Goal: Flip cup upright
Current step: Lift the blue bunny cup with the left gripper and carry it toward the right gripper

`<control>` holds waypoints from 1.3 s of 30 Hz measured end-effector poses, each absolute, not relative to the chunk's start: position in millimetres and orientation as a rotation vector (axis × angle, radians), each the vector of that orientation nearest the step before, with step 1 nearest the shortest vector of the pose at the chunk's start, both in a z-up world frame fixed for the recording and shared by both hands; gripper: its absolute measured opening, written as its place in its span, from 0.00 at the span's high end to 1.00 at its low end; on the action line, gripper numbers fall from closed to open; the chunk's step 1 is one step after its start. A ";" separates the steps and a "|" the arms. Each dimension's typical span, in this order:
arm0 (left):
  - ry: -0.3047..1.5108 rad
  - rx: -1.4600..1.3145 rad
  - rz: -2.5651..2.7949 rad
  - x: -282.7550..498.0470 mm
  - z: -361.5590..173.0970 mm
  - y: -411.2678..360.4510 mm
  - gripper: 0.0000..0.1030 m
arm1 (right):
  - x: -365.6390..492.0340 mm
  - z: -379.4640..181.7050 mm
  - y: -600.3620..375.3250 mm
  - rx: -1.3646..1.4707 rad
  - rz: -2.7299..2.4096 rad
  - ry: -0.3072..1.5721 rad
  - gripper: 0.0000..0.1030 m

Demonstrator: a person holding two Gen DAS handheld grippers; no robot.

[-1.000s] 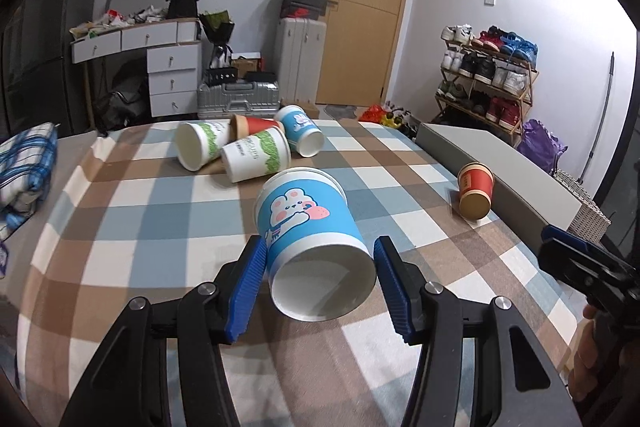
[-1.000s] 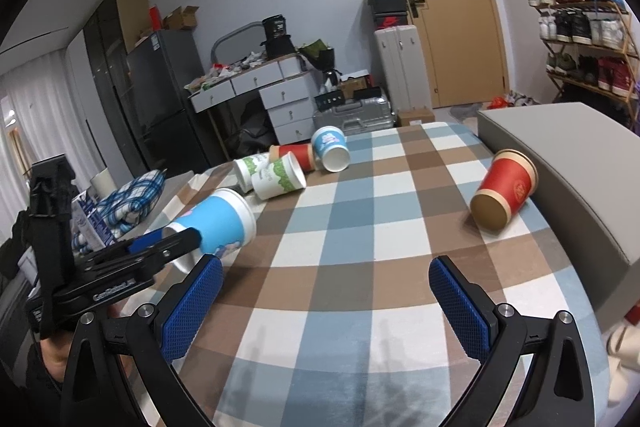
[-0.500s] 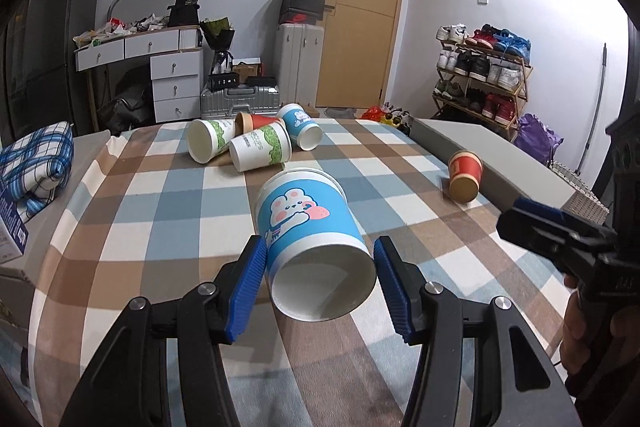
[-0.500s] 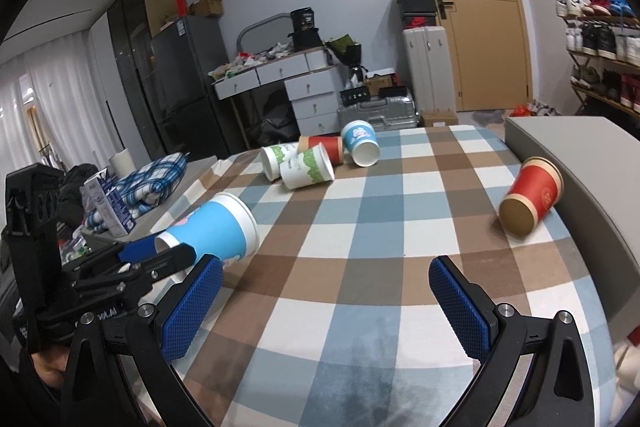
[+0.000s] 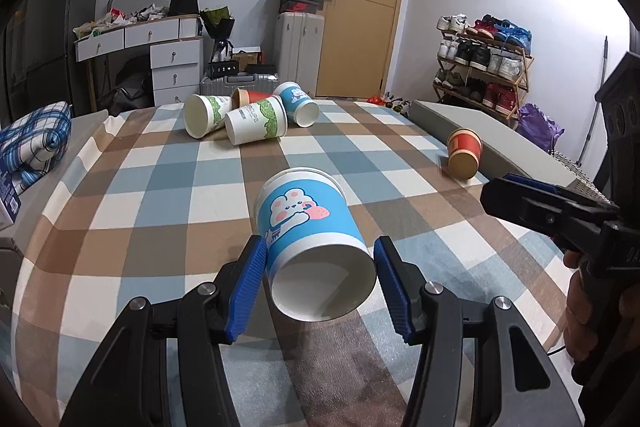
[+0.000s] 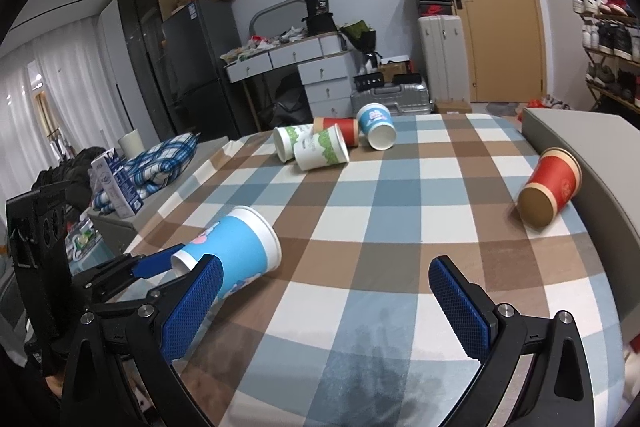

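Note:
A blue paper cup with a rabbit print (image 5: 308,227) lies on its side between the blue pads of my left gripper (image 5: 320,283), its open mouth toward the camera. The pads close on the cup near its rim. In the right wrist view the same cup (image 6: 236,251) is held at the left by the left gripper (image 6: 160,267), tilted above the checked tablecloth (image 6: 400,227). My right gripper (image 6: 324,311) is open and empty over the near part of the table.
Several paper cups (image 5: 248,115) lie tipped together at the far side of the table. A red cup (image 5: 464,155) lies on its side against a grey box (image 5: 500,135) on the right. A folded plaid cloth (image 5: 32,143) lies at the left.
The left gripper with the blue cup has drawn back and risen a little from the table. The right gripper has moved closer to the left one.

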State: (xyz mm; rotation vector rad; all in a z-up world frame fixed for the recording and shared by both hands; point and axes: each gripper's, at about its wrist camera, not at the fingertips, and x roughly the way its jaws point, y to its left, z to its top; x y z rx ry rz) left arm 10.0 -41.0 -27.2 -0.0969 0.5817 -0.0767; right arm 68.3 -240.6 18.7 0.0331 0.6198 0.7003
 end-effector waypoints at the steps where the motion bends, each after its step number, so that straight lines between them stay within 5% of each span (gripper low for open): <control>1: 0.587 -0.099 -0.078 10.8 -28.7 -41.9 0.51 | 68.2 17.9 -240.1 0.032 0.702 0.622 0.00; 16: 0.675 -0.169 -0.144 13.6 -38.6 -46.6 0.49 | 72.1 12.5 -241.1 0.036 0.688 0.643 0.00; 18: 0.695 -0.204 -0.154 15.2 -40.1 -43.3 0.34 | 72.5 12.6 -241.5 0.038 0.685 0.643 0.00; 22: 0.679 -0.231 -0.163 12.4 -36.7 -38.9 0.24 | 73.2 12.7 -242.6 0.039 0.679 0.644 0.00; 26: 0.624 -0.231 -0.136 7.4 -30.2 -33.5 0.01 | 73.8 13.3 -243.8 0.045 0.673 0.643 0.00; 39: 0.598 -0.184 -0.019 16.4 -24.1 -6.3 0.01 | 75.9 11.2 -243.5 0.055 0.674 0.657 0.00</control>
